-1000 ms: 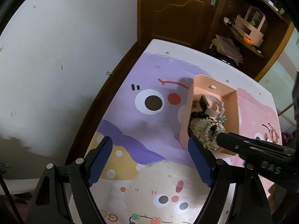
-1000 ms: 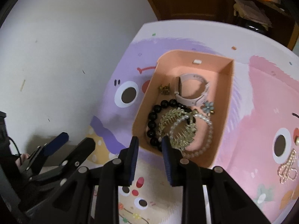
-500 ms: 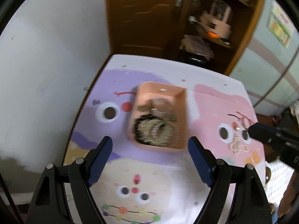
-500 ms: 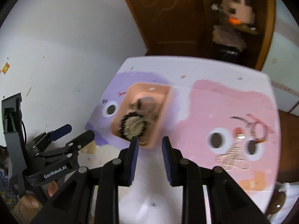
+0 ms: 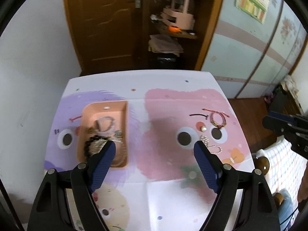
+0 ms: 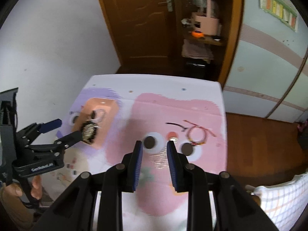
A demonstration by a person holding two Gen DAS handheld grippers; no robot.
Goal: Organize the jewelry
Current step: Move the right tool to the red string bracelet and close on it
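Observation:
A pink tray (image 5: 126, 115) on the purple left half of the cartoon mat holds several pieces: a black bead bracelet, gold combs, pearls and a pale watch. A red cord bracelet (image 5: 217, 118), a pearl stud (image 5: 203, 129) and a silver bead chain (image 5: 211, 147) lie on the pink right half. My left gripper (image 5: 154, 146) hovers open and empty above the mat, its left finger over the tray's near end. My right gripper (image 6: 155, 144) hangs over the pink half, jaws narrowly apart and empty. The blurred chain (image 6: 162, 159) lies below it, the red bracelet (image 6: 197, 134) to its right. In this view my left gripper (image 6: 69, 130) stands beside the tray (image 6: 109, 115).
The table ends at a white wall on the left and drops to wood floor on the right. A brown door (image 5: 107, 25) and a shelf with a pink box (image 5: 178, 17) stand behind. A checked cloth (image 6: 279, 198) lies at the near right. A person's hand (image 6: 35, 189) holds the left gripper.
Both grippers have drawn back and risen from close over the tray, so the whole table shows. The right one has swung right over the pink half. Neither jaw gap changed.

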